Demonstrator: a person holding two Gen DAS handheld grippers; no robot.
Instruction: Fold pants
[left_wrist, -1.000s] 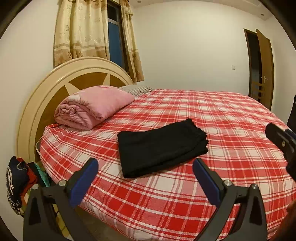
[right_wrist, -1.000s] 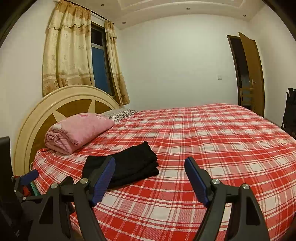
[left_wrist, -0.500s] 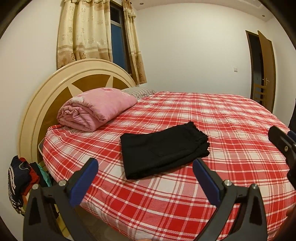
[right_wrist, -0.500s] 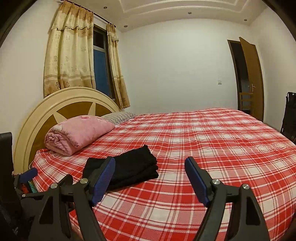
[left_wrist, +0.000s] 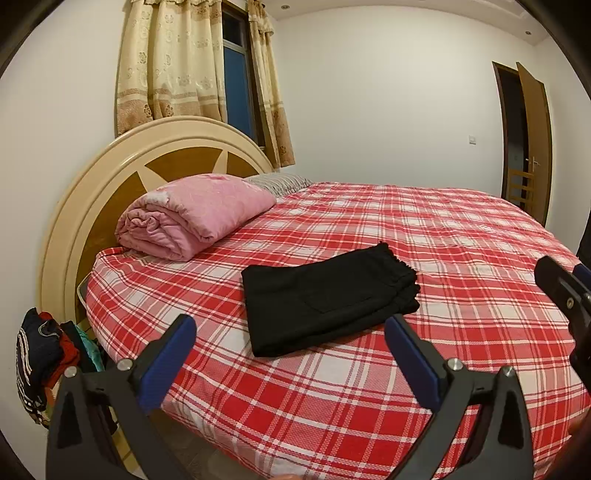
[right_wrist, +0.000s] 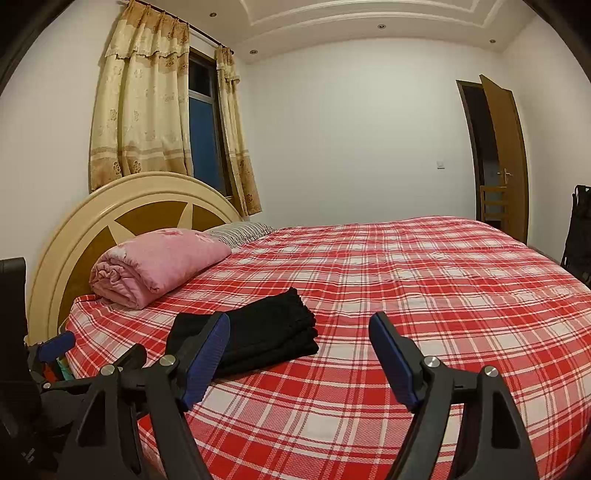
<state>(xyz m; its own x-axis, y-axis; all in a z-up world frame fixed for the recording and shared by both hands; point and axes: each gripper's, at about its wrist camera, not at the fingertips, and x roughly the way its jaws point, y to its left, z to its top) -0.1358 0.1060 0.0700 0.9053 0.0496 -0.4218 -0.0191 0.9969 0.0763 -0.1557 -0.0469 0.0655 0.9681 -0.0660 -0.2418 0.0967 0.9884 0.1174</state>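
Two tools with blue-padded black fingers hang over the near edge of the bed, each spread wide with nothing between its fingers: the left tool and the right tool. The black fabric pants lie folded into a flat rectangular stack on the red-and-white plaid bedsheet, near the bed's front edge and well clear of both tools. In the right wrist view the same pants sit just beyond the right tool's left finger, partly hidden by it. A rolled pink quilt rests at the head of the bed against the rounded cream and brown wooden headboard, with a striped pillow just beside it. Beige patterned curtains hang behind the headboard. A pile of dark and red clothes sits by the bed's left side.
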